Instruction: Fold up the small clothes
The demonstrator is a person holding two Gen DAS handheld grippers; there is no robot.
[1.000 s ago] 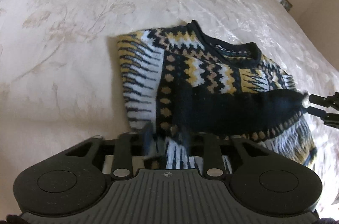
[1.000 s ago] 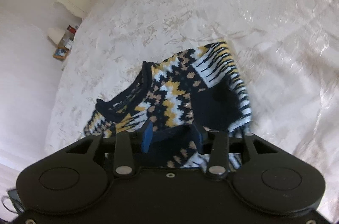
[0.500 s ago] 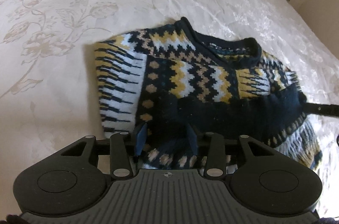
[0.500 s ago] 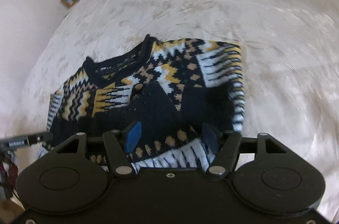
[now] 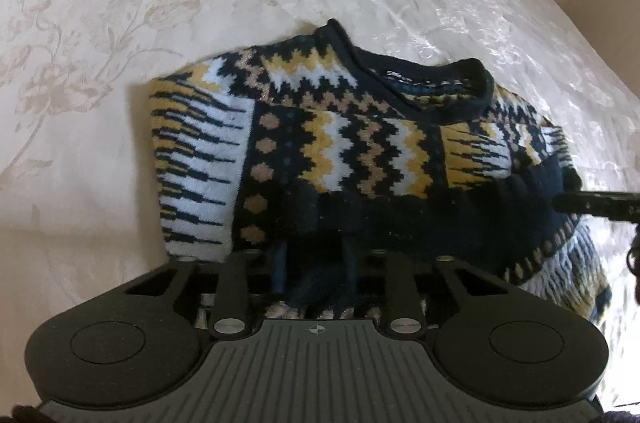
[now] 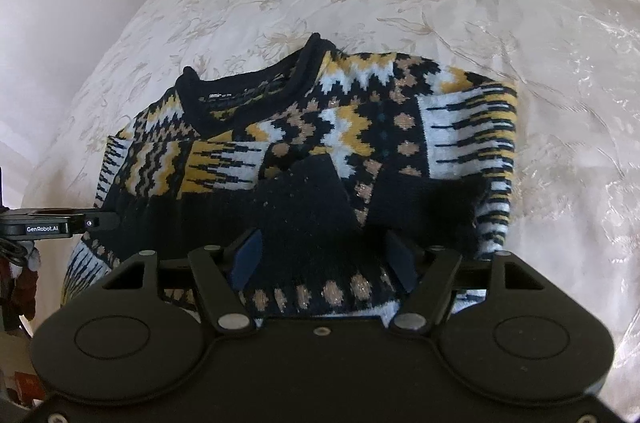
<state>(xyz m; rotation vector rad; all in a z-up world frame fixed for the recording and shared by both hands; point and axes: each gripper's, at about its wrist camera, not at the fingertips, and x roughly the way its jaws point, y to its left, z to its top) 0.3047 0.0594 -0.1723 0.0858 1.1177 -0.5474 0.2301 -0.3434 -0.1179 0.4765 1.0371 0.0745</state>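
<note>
While the patterned sweater (image 5: 352, 159) lies on the bed (image 5: 120, 23) with its hem folded up, the left hand-held gripper (image 5: 314, 263) has just been closing and pinches a dark fold; the right hand-held gripper (image 6: 324, 259), jaws just narrowing, straddles the hem loosely. Uneven release could drag the fold crooked.

Both wrist cams close, angled down, opposite sides, sharing sweater (image 5: 360, 151) (image 6: 320, 151) on bed (image 5: 120, 3)
</note>
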